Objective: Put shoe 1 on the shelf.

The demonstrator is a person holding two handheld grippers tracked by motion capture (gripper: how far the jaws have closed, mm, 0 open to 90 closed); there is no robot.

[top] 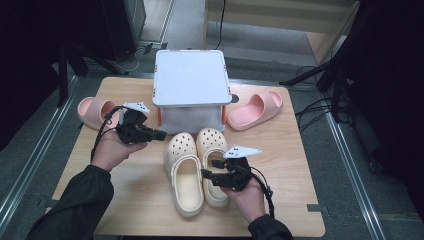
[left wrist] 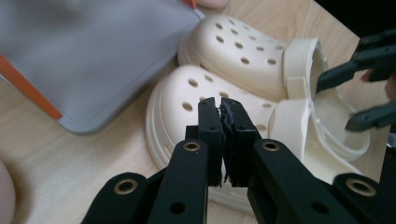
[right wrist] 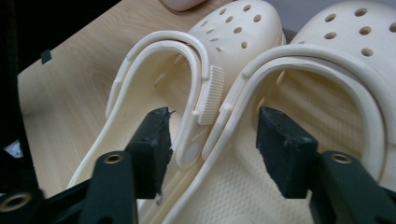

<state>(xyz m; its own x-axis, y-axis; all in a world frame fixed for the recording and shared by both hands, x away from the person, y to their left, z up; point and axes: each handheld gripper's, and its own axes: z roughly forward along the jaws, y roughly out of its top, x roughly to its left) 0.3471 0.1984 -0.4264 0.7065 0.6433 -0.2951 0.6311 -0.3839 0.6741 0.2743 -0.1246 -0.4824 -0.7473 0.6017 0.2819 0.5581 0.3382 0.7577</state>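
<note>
The cream clogs (right wrist: 243, 154) looked like matt, smooth moulded foam with ribbed strap ends, the table (top: 285, 145) pale wood-grain laminate, the box (top: 190, 77) dull grey plastic, and the gripper pads (right wrist: 280, 144) rough black rubber.

Layout of the table (top: 280, 200)

Two clogs (top: 197, 167) are set side by side before the box (top: 190, 80); one slide (top: 95, 111) is placed left, another slide (top: 256, 109) right of it.
</note>
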